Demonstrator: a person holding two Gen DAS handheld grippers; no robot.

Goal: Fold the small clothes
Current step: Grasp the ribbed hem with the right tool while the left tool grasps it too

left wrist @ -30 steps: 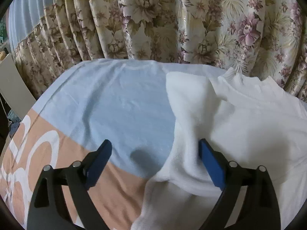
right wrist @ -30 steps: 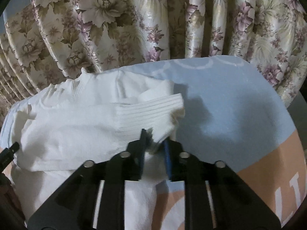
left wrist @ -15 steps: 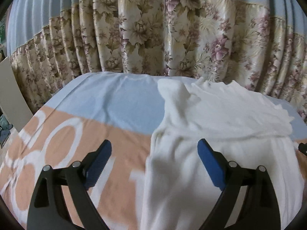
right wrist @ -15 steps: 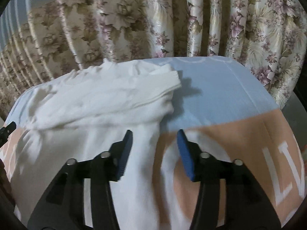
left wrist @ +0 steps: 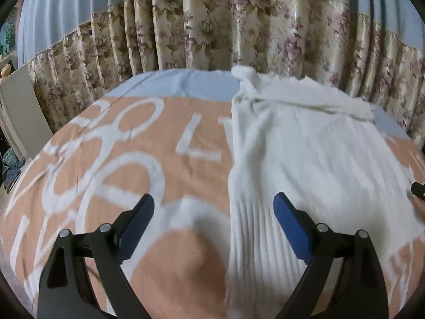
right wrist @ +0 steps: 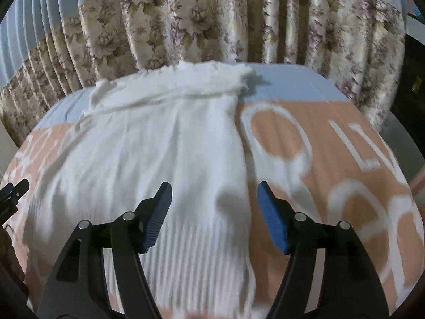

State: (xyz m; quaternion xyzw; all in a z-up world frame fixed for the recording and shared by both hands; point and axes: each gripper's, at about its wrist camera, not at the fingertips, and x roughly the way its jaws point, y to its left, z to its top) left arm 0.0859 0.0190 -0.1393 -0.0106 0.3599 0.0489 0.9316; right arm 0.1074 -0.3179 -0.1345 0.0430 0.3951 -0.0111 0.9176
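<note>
Left claw (left wrist: 213,212) spread wide and empty; right claw (right wrist: 214,199) just opening, nothing between its jaws, both angled downward.

Both wrist views look down, close, sharing the white sweater (left wrist: 305,159).

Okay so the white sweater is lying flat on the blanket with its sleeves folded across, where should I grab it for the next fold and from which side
Probably the ribbed hem of the white sweater, at its two near corners, coming from the near edge. It lies flat toward the curtain, and the hem is closest. The left gripper is open over the left edge; the right gripper, whose jaws have just been opening, holds nothing above the right edge.
</note>
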